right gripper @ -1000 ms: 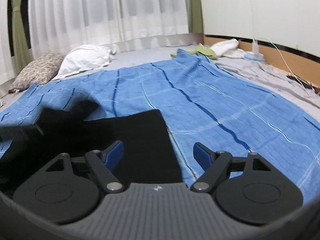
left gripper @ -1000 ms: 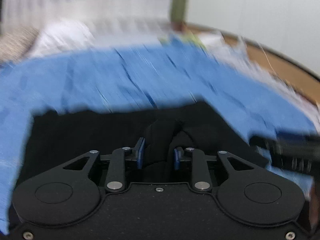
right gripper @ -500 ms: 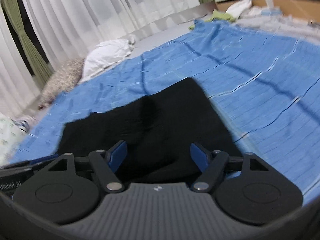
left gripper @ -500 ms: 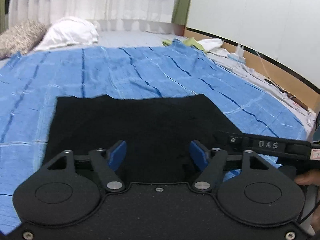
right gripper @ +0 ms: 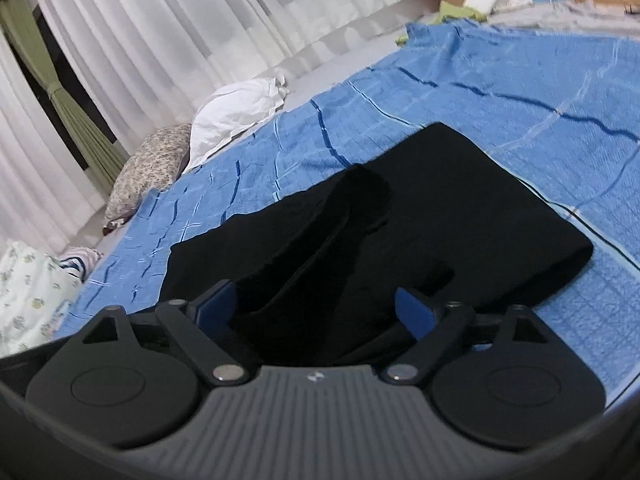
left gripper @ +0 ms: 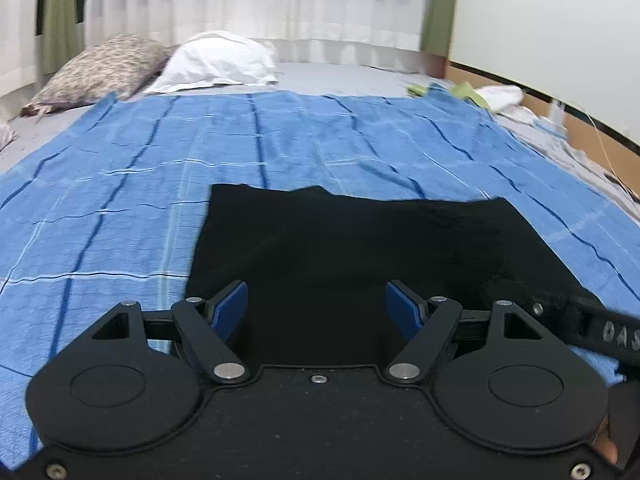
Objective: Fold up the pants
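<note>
Two open claws hang over folded black fabric pants lying mid-frame on a blue plaid bedspread. The left gripper holds nothing; the right gripper, its jaws just widened, straddles a raised fold without pinching and sits nearer. The pants' long axis runs across the frame. White letters "DAS" mark a black strap at lower right.

It was a home bedroom: a bed with a blue checked blanket, two pillows, and sheer white curtains.
</note>
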Available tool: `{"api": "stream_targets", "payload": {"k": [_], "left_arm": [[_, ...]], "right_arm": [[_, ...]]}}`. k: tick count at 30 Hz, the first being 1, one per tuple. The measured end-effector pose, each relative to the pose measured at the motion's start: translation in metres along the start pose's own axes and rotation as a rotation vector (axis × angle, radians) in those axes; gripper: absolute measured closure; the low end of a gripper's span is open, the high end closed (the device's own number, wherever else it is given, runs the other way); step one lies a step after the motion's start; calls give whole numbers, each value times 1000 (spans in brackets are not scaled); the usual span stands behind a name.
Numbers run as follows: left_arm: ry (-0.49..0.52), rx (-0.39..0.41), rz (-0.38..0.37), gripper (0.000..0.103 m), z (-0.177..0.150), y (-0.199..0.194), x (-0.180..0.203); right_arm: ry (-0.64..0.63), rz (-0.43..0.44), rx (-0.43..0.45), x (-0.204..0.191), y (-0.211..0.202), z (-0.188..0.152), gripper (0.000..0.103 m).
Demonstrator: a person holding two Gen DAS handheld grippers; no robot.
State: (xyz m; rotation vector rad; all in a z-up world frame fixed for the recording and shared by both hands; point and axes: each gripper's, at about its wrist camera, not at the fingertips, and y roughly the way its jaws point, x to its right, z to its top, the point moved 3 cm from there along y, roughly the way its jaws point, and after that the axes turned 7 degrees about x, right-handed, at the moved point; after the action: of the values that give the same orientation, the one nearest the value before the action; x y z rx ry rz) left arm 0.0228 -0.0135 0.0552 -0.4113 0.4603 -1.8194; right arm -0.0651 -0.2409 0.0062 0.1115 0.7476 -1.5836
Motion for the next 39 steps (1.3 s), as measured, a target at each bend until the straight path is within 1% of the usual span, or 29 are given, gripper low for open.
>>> {"api": "stream_targets", "payload": {"k": [2, 3, 8, 11, 17, 20, 26, 28, 32, 34, 36, 39], "left_arm": [[-33, 10, 6, 29, 2, -2, -11], [-44, 14, 8, 29, 3, -3, -15], [-62, 16, 39, 29, 5, 0, -29], [-63, 9, 47, 29, 2, 3, -33], [-48, -12, 70, 29, -8, 8, -37], [-46, -22, 71, 29, -11, 11, -36], [-27, -36, 76, 29, -16, 14, -33], [-23, -39, 74, 29, -18, 15, -32], [-11, -41, 76, 29, -19, 16, -30], [-13, -40, 72, 29, -19, 15, -28], [-21, -36, 64, 29, -17, 14, -27], [-19, -29, 49, 29, -16, 12, -22]], "right_arm": [[-37, -4, 27, -10, -4, -4, 9], [-45, 1, 36, -13, -6, -5, 6], [-57, 38, -20, -24, -5, -17, 2], [-72, -17, -33, -26, 5, -22, 2], [-39, -84, 2, -20, 16, -13, 3], [-28, -111, 16, -15, 21, -9, 9], [-15, -172, 48, -1, 31, 2, 30], [-26, -198, 52, 3, 35, 5, 46], [-59, -214, 52, 6, 40, 8, 58], [-79, -220, 55, 7, 41, 10, 71], [-118, -225, 73, 6, 39, 14, 73], [-213, -257, 148, 4, 28, 27, 74]]}}
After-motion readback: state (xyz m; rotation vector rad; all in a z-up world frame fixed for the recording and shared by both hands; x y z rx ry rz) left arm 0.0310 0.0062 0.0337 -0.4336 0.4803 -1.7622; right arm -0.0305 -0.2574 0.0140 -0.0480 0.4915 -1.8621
